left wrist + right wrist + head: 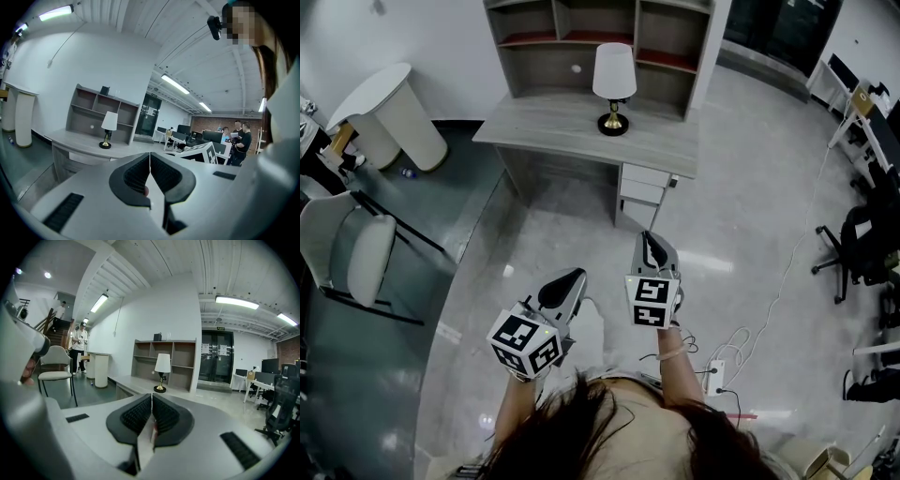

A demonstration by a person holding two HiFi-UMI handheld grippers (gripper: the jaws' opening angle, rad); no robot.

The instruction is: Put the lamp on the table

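Note:
A table lamp (pixel 613 86) with a white shade and a dark round base stands upright on the grey desk (pixel 572 131), in front of its shelf unit. The lamp (pixel 108 129) shows far off in the left gripper view and the lamp (pixel 162 371) likewise in the right gripper view. Both grippers hang over the floor well short of the desk. My left gripper (pixel 571 277) is shut with nothing in it. My right gripper (pixel 648 238) is also shut and empty. Neither touches the lamp.
Drawers (pixel 643 184) hang under the desk's right end. A white chair (pixel 352 253) and a white round stand (pixel 394 117) are at the left. Office chairs (pixel 858 248) stand at the right. A power strip with cables (pixel 714 375) lies on the floor near my right arm. People stand in the distance.

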